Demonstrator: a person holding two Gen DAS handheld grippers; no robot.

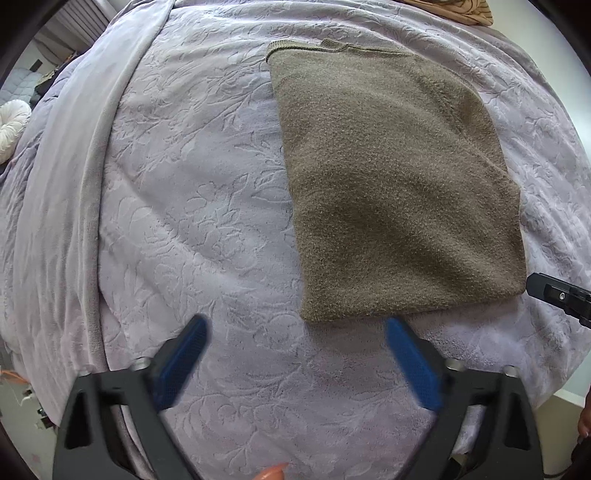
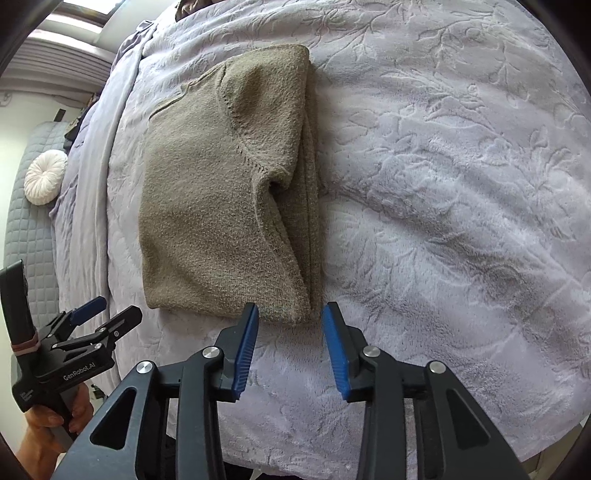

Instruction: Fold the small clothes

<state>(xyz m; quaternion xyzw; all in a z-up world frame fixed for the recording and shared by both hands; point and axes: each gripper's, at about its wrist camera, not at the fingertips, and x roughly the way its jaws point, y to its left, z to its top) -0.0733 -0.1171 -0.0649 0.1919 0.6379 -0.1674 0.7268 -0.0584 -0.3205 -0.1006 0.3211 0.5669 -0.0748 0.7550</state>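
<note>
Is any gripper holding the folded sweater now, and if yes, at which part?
Nothing is held. The left gripper and right gripper are both open, just off the near edge of the olive sweater.

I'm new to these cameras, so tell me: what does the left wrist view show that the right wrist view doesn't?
Only the left wrist view shows a brown striped cloth at the top edge, plus the left gripper open over bare blanket.

Only the right wrist view shows the sweater's tucked sleeve, the hand holding the other tool, and the right gripper open, nothing between its pads.

Both show the folded sweater, lilac blanket and white cushion.
</note>
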